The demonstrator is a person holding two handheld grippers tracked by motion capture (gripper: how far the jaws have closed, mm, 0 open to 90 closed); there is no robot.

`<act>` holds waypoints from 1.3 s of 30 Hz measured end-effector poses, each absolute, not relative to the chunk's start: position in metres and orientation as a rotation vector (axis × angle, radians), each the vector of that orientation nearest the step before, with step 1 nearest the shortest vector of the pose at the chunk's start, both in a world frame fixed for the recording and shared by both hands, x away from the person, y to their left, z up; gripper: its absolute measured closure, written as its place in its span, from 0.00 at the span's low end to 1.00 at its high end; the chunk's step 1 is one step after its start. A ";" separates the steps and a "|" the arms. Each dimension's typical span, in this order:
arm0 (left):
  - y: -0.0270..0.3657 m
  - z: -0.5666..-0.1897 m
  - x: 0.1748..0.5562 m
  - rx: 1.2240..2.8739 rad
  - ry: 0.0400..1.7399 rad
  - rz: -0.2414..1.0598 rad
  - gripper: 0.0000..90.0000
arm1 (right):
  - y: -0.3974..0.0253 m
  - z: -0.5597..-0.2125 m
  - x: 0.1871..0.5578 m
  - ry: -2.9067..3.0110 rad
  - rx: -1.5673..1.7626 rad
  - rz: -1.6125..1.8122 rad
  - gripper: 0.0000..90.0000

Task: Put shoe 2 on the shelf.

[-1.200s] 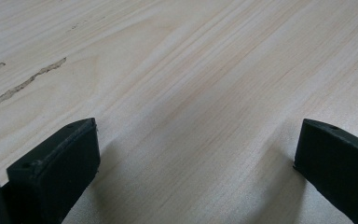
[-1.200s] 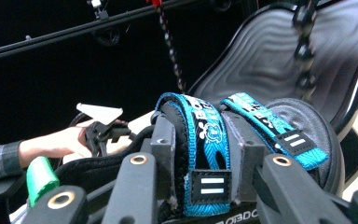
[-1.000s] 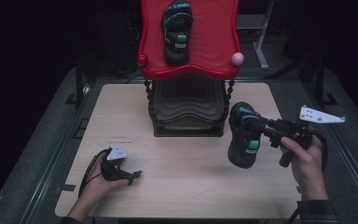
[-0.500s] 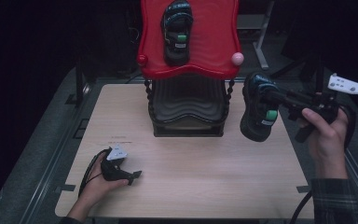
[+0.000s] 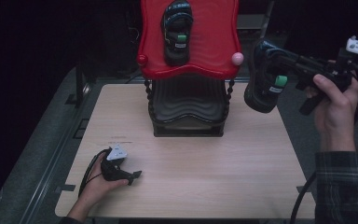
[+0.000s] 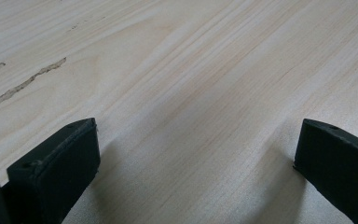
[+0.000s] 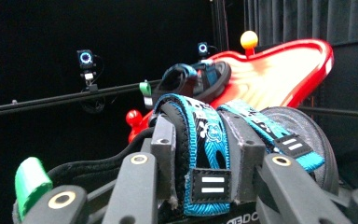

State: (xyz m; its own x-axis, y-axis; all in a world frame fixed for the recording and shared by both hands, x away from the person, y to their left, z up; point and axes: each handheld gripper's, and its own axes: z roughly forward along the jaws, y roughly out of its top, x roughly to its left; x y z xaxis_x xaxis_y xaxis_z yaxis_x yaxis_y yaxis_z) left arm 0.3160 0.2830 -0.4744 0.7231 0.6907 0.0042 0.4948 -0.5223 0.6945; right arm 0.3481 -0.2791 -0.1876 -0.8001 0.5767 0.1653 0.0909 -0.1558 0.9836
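While the right claw (image 5: pixel 279 74) clenches the second sandal (image 5: pixel 263 88) by its blue strap, toe hanging down, the red tray (image 5: pixel 214 46) — already carrying its mate (image 5: pixel 177 30) — lies leftward; the left claw (image 5: pixel 133 175) rests released on the worktop (image 5: pixel 214 158).

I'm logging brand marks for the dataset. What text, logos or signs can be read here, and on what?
"OBDC", partly cut off: on the held sandal, at its lower edge, right gripper view.
Two white bars, a sign without letters: on the black tab of its blue strap.
White print on that strap: too blurred to read.
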 end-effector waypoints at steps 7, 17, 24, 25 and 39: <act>0.283 -0.475 0.316 2.232 0.892 0.367 0.00 | -0.263 -0.161 0.368 1.769 0.709 2.049 0.75; 0.283 -0.475 0.316 2.231 0.893 0.367 0.00 | -0.232 -0.136 0.410 1.795 0.657 2.063 0.75; 0.283 -0.475 0.316 2.231 0.892 0.368 0.00 | -0.209 -0.127 0.442 1.834 0.627 2.058 0.75; 0.283 -0.475 0.316 2.230 0.892 0.367 0.00 | -0.206 -0.126 0.447 1.843 0.624 2.054 0.75; 0.283 -0.475 0.316 2.228 0.894 0.368 0.00 | -0.173 -0.135 0.509 1.920 0.662 1.995 0.75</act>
